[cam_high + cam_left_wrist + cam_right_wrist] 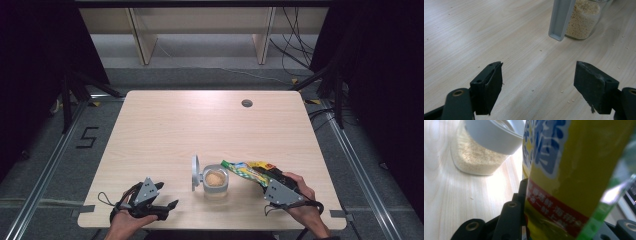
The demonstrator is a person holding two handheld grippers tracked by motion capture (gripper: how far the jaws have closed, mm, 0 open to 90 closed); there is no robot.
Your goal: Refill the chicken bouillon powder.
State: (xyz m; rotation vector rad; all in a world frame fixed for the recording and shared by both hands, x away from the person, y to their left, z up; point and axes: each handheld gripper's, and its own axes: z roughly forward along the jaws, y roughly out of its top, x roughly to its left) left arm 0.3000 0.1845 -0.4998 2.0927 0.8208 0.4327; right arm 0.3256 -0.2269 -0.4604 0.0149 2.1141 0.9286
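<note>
2 handheld grippers and 1 jar at the near edge of the wooden table (165, 125). Left gripper (162, 206): jaws spread wide apart with nothing between them, low over bare wood, well left of the jar. Glass jar (216, 183): upright, near centre, filled with pale grains, its grey hinged lid (195, 172) flipped open and standing on edge at the jar's left side. Right gripper (266, 176): jaws clamped on a yellow-green snack packet (246, 170), whose far end reaches toward the jar's rim.
</note>
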